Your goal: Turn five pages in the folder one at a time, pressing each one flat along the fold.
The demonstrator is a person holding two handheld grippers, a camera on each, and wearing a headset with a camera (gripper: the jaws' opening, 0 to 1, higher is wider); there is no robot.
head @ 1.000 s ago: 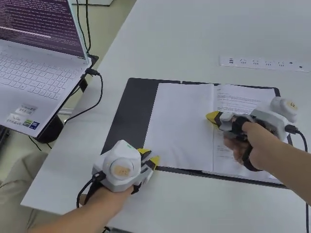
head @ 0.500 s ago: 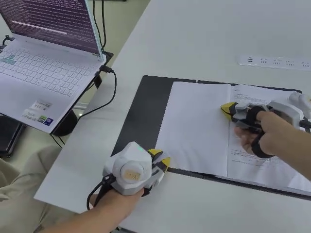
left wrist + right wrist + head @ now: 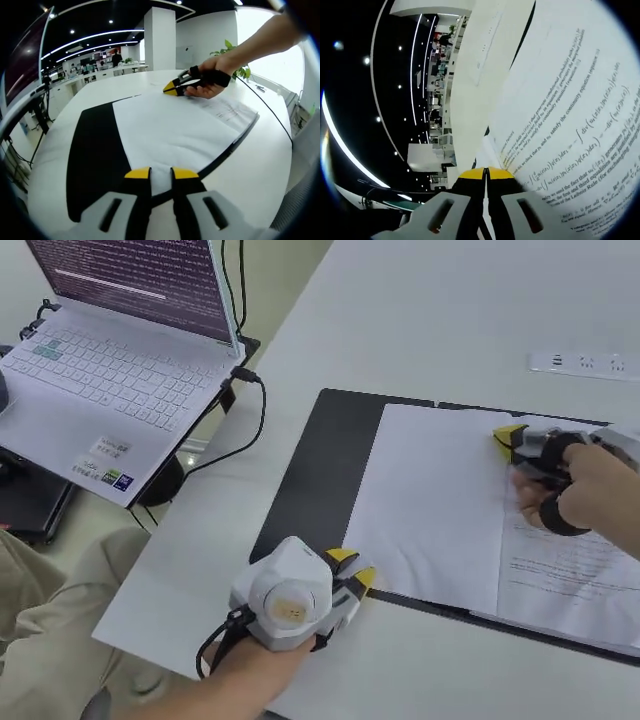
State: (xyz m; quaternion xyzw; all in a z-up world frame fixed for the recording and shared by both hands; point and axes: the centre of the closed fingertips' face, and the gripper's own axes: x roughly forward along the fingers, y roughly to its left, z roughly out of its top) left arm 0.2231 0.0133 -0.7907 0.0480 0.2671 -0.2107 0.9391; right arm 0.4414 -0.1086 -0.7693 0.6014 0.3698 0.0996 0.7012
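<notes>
Held the left gripper (image 3: pixel 350 575) nearest, its yellow-tipped jaws parted by a narrow gap with nothing between them, tips at the near edge of the open black flat folder (image 3: pixel 318 465). Found, just ahead of those jaws, the blank white left-hand page (image 3: pixel 430 505) lying flat, with the folder's bare black inner cover to their left. Saw, farther ahead and to the right of the left jaws, the right gripper (image 3: pixel 508 438), grasped in a hand (image 3: pixel 590 485), jaws closed tip to tip on nothing. Found those closed tips at the fold, toward its far end, with the printed white right-hand page (image 3: pixel 570 120) spreading flat to the right of the jaws and the blank page to their left. Could not tell whether the tips pressed on the paper. Noted, beyond the right jaws and past the folder's far edge, a long white power strip (image 3: pixel 585 363) on the white table (image 3: pixel 420 310). Noted, well left of both pairs of jaws, an open white laptop (image 3: pixel 110 380) with a black cable (image 3: pixel 245 425) plugged into its side.
</notes>
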